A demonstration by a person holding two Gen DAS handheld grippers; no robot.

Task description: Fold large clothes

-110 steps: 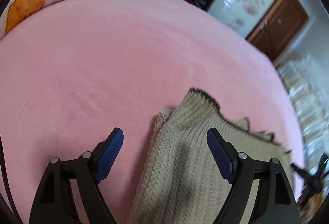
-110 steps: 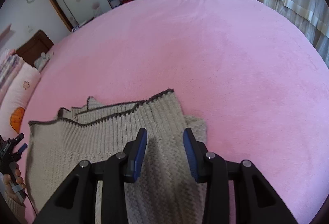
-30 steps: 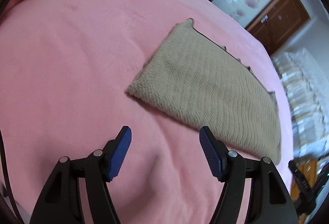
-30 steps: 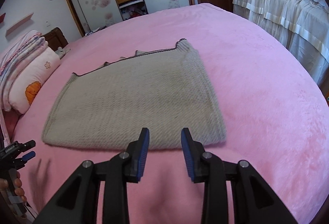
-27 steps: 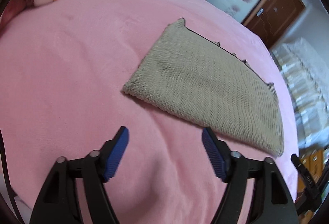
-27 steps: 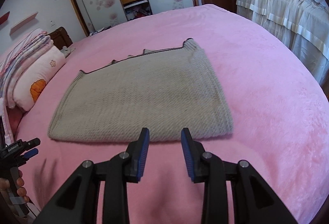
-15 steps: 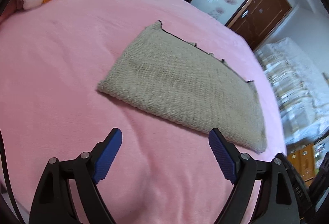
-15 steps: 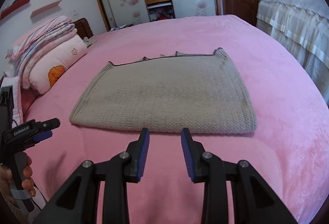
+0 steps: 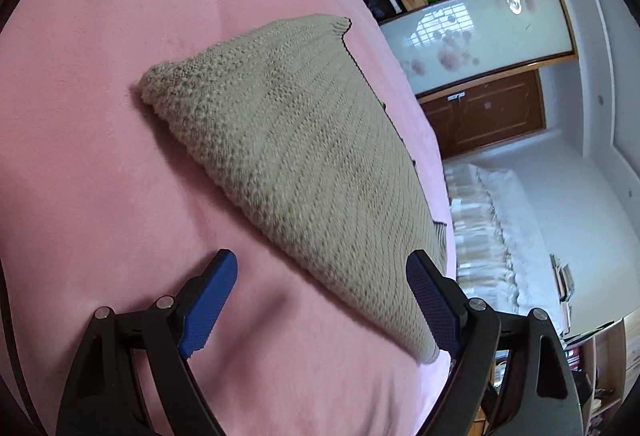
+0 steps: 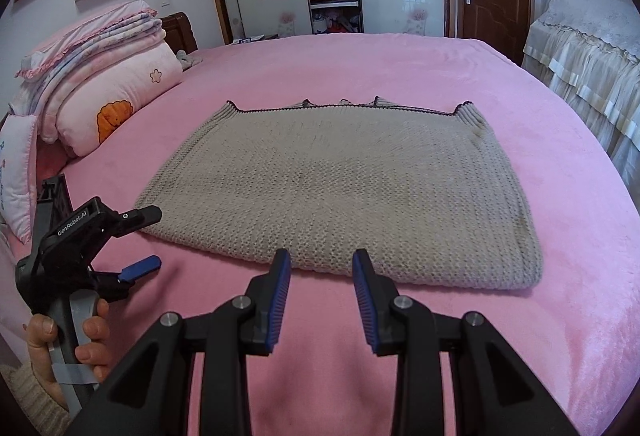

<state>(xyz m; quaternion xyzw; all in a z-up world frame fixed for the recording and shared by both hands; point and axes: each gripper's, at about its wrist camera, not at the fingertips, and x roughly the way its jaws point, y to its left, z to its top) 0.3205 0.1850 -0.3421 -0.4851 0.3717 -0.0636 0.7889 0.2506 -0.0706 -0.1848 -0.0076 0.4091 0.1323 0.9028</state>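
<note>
From the left wrist view, the left tongs (image 9: 320, 296) stand spread wide with nothing between the blue pads, hanging just above the pink bed (image 9: 100, 156); the near folded edge of the beige knitted sweater (image 9: 288, 156) runs slantwise just ahead of them, and the right-hand pad overlaps that edge in the picture, though I cannot tell whether it touches the knit. The sweater lies flat on the bed as a neat rectangle, dark-trimmed edges on its far side. From the right wrist view, the right tongs (image 10: 320, 284) are released too, jaws only partly apart and empty, their tips just short of the sweater's (image 10: 340, 188) near fold, about at its middle. At the left of this view a hand (image 10: 80, 340) holds the left tongs (image 10: 140, 240) low beside the sweater's near-left corner. A stack of pillows and quilts (image 10: 100, 84) sits well apart at the bed's head. By my judgement one fold is already laid and the step in hand is the reach for the next one. That move calls for each pair of tongs to pinch through all layers at an edge or corner, lift together and carry the cloth across evenly, so the thick knit does not slip or bunch.
</note>
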